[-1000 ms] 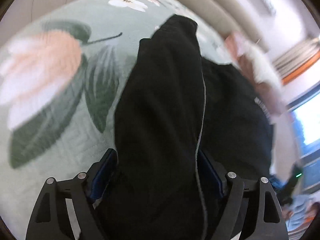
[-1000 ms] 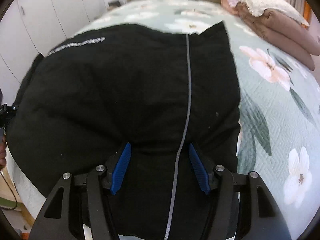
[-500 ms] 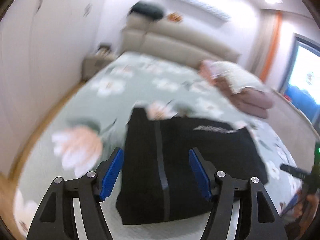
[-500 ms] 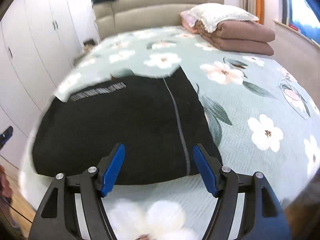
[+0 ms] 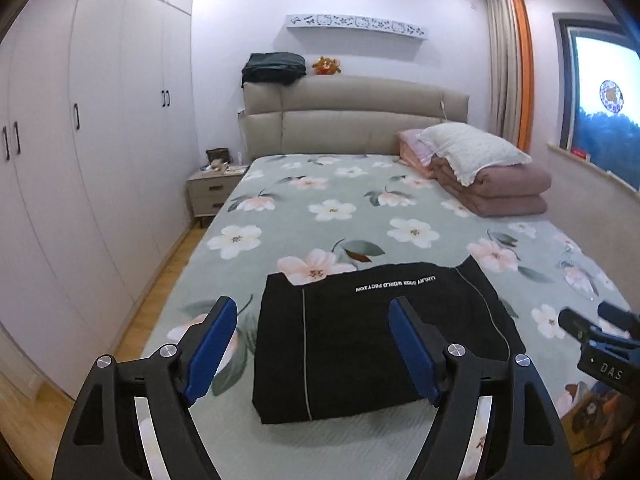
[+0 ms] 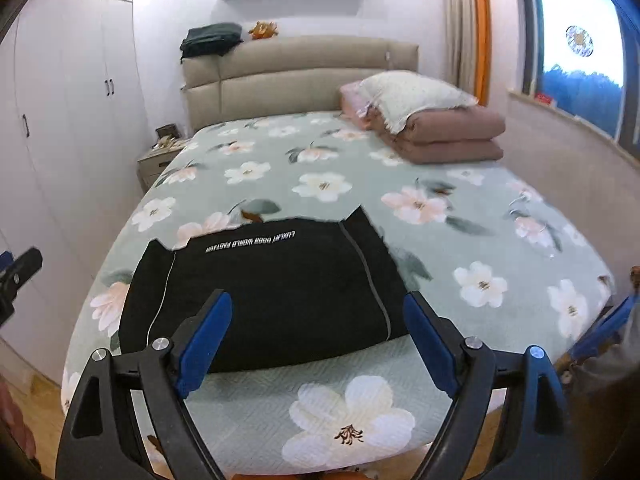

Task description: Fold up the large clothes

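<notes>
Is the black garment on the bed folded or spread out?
Folded: the black garment lies as a compact rectangle with thick layered edges on the bed.

Folded black garment [image 5: 376, 336] has upside-down white print, something like "LUXURY ... WORLD FACTION"; the right gripper [image 5: 600, 360] says "DAS".

The folded garment [image 5: 380, 332] is showing black with thin grey piping and white lettering at its 12 o'clock edge. The bedspread [image 5: 340, 216] is showing pale green with white and peach flowers and dark green leaves. At 2 o'clock the folded duvet [image 5: 508, 192] is showing dusty mauve under a cream pillow [image 5: 468, 148]. Both tongs are wearing blue pads [image 5: 210, 350] on black frames.
</notes>
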A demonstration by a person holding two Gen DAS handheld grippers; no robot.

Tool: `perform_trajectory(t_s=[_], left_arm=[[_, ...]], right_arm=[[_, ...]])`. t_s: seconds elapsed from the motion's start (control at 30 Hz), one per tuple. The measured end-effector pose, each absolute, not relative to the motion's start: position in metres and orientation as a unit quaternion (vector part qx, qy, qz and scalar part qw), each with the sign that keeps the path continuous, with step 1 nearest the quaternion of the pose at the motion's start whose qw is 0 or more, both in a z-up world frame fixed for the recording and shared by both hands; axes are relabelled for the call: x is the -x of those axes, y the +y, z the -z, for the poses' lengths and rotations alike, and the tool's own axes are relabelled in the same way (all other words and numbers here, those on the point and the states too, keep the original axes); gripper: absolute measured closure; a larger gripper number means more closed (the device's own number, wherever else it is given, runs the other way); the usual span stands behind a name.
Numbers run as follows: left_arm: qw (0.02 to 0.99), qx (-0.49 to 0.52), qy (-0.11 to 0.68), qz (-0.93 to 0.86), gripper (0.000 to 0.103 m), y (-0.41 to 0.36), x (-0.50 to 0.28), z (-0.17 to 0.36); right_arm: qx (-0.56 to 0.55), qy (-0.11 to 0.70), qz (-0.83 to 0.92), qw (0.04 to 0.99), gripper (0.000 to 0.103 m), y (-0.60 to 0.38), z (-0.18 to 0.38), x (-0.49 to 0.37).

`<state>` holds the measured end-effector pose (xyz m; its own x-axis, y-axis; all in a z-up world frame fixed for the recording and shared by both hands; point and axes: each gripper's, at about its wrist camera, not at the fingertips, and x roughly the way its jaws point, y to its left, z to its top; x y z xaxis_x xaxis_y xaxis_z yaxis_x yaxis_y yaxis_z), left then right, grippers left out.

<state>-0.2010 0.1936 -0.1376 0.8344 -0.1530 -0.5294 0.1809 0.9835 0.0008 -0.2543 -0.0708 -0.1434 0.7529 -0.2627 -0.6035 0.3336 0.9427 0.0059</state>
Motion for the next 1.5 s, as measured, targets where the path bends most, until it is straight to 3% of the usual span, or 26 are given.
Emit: perform_trajectory(t_s=[0.2,0.27,0.33,0.6,1.2,1.5], left_arm=[[0.964,0.017,0.236,0.117,0.024,0.187,0.239,0.100],[0.969,0.006,0.217,0.119,0.024,0.181,0.250,0.089],[0.971,-0.003,0.210,0.118,0.024,0.177,0.256,0.079],[0.949,0.047,0.249,0.188,0.024,0.181,0.257,0.082],[0.961,-0.053,0.243,0.120,0.024,0.151,0.279,0.093],[0.973,-0.128,0.189,0.026,0.024,0.140,0.294,0.086]], right_arm=[[-0.055,0.271,0.136,0.951,0.012,-0.050,0.080,0.256],[-0.046,0.266,0.135,0.953,0.004,-0.046,0.063,0.258],[-0.038,0.266,0.138,0.953,0.003,-0.041,0.055,0.261],[-0.039,0.292,0.137,0.946,0.003,-0.034,0.078,0.259],[-0.073,0.322,0.160,0.930,0.003,-0.051,0.105,0.282],[-0.081,0.312,0.171,0.931,0.003,-0.053,0.102,0.292]])
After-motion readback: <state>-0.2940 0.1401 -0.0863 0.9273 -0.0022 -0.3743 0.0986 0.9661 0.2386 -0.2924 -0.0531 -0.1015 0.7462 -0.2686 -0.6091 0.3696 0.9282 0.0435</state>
